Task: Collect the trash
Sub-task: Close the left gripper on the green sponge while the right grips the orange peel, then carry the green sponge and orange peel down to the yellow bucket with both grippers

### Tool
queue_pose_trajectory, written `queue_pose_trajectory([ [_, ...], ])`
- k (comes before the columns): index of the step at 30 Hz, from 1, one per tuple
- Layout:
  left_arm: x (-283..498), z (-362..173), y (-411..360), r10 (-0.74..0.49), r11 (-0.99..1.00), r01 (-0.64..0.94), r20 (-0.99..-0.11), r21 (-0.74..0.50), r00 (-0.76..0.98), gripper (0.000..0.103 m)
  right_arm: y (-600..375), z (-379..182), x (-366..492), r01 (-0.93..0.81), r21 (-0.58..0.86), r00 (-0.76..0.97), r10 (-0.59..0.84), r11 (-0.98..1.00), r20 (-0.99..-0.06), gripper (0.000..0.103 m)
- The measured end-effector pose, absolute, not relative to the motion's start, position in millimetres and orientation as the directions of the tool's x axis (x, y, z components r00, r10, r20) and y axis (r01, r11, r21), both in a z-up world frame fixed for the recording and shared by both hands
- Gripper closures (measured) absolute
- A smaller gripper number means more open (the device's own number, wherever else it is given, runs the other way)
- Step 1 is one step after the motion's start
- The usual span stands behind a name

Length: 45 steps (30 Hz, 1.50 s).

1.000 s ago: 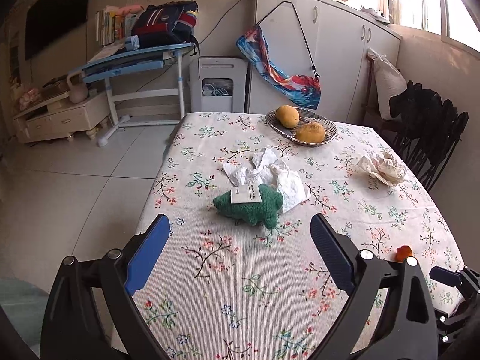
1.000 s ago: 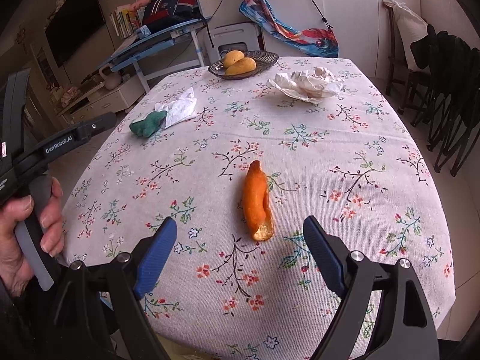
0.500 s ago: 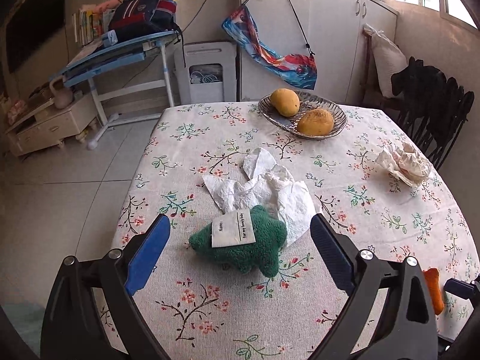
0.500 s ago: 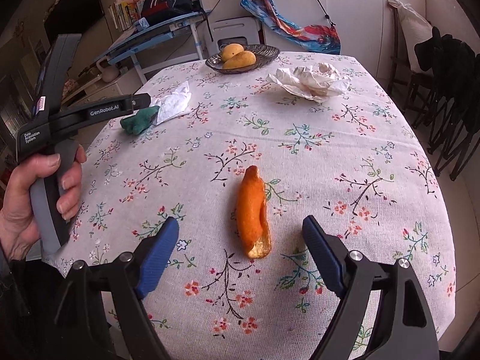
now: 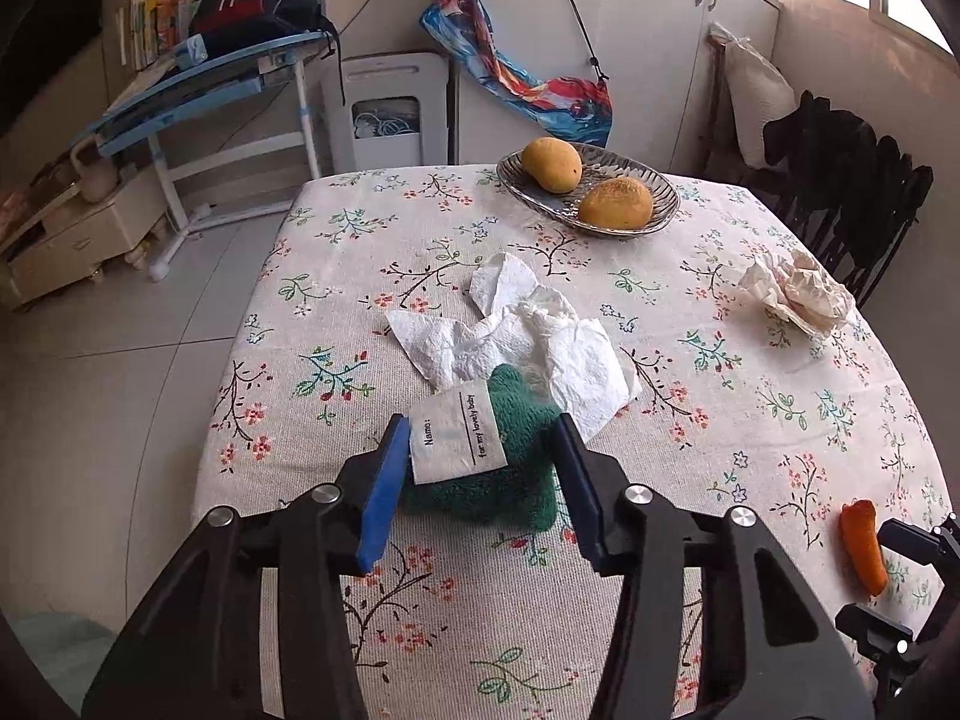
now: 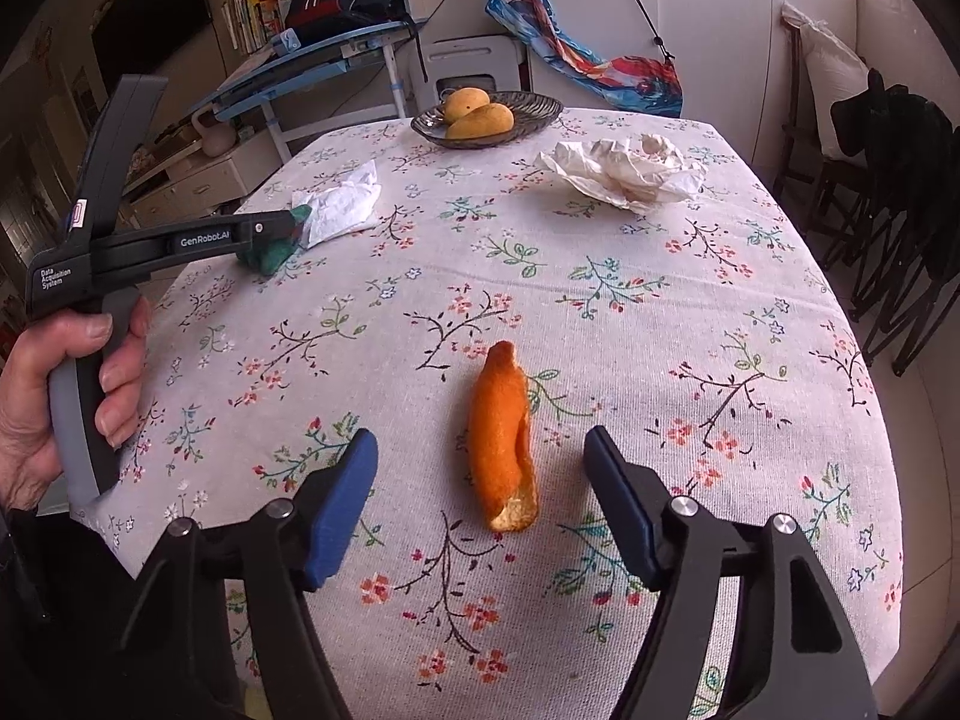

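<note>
A green plush toy [image 5: 522, 480] with a white name tag [image 5: 456, 438] lies on the flowered tablecloth [image 5: 720, 420]. My left gripper [image 5: 480, 450] is around it, its jaws closing, and both blue pads touch the toy's sides. Just behind the toy lies a crumpled white tissue [image 5: 540, 342]. In the right wrist view an orange peel [image 6: 503, 438] lies lengthwise between the fingers of my right gripper [image 6: 477, 438]. Its jaws are closing, with a gap on each side of the peel. A wad of crumpled paper [image 6: 624, 174] lies at the far right of the table.
A dark bowl [image 5: 663, 207] with two yellow fruits stands at the table's far edge. Folding chairs with a black garment [image 5: 840, 150] stand to the right. A person's hand [image 6: 60, 408] grips the left gripper's handle. Tiled floor and a blue desk [image 5: 228, 72] lie to the left.
My left gripper moved forward to the green toy and its jaws narrowed around it. My right gripper's jaws narrowed toward the orange peel with little other motion.
</note>
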State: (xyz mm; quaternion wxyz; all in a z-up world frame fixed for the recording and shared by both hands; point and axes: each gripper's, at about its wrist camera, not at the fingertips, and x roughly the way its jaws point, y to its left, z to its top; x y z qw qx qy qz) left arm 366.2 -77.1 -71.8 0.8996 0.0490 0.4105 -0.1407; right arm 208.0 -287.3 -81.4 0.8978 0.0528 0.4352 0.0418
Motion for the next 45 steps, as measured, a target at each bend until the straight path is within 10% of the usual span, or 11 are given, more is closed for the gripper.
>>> queue_pose_trajectory([
  [7, 354, -67, -59, -0.24, 0.955, 0.29, -0.753, -0.069, 0.613, 0.072, -284, -81, 209, -0.04, 0.115, 0.617, 0.115, 0.993, -0.779, 0.054],
  [17, 367, -74, -81, -0.214, 0.951, 0.308, -0.754, -0.016, 0.621, 0.042, -284, -82, 209, -0.046, 0.108, 0.622, 0.113, 0.993, -0.775, 0.061],
  [30, 341, -68, -59, -0.263, 0.946, 0.312, -0.772, -0.089, 0.579, 0.096, -282, -80, 204, -0.066, 0.142, 0.62, 0.152, 0.988, -0.77, 0.086],
  [36, 320, -60, -61, -0.283, 0.932, 0.355, -0.756, -0.073, 0.59, 0.099, -285, -82, 203, -0.056, 0.156, 0.616, 0.157, 0.986, -0.772, 0.086],
  [38, 322, -57, -63, -0.254, 0.936, 0.351, -0.737, -0.025, 0.626, 0.095, -286, -81, 202, -0.052, 0.159, 0.618, 0.156, 0.986, -0.77, 0.086],
  [42, 340, -55, -69, -0.239, 0.932, 0.361, -0.714, 0.021, 0.658, 0.043, -287, -82, 201, -0.049, 0.164, 0.619, 0.159, 0.985, -0.769, 0.084],
  [45, 355, -63, -77, -0.234, 0.912, 0.406, -0.733, 0.063, 0.639, 0.035, -288, -82, 202, -0.051, 0.171, 0.619, 0.165, 0.984, -0.768, 0.081],
])
